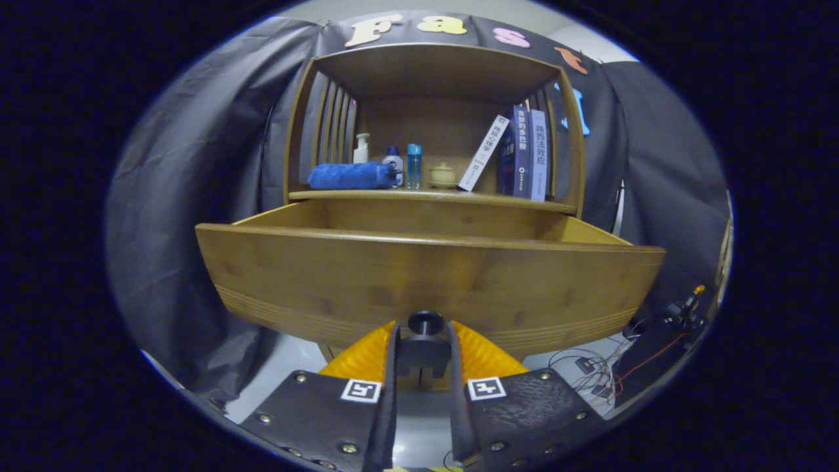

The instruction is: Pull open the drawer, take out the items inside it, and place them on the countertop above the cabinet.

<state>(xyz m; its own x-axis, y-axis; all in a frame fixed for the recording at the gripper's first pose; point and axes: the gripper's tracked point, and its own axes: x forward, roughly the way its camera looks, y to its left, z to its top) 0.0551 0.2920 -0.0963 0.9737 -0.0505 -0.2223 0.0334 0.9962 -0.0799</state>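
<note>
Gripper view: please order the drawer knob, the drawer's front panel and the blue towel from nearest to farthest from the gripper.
1. Drawer knob: between the fingers of the gripper.
2. Front panel: just beyond the knob.
3. Blue towel: farthest, on the countertop, behind the open drawer.

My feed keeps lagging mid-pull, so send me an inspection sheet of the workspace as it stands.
Surface: wooden countertop above the drawer carries the clutter.
Job's things: wooden drawer pulled out; its inside is hidden behind the front panel.
Clutter: rolled blue towel, white pump bottle, blue tumbler, small lidded pot, leaning and upright books.
Grippers: gripper shut on round dark drawer knob.
Cables: loose wires on floor, lower right.
Surroundings: black cloth wall.
</note>
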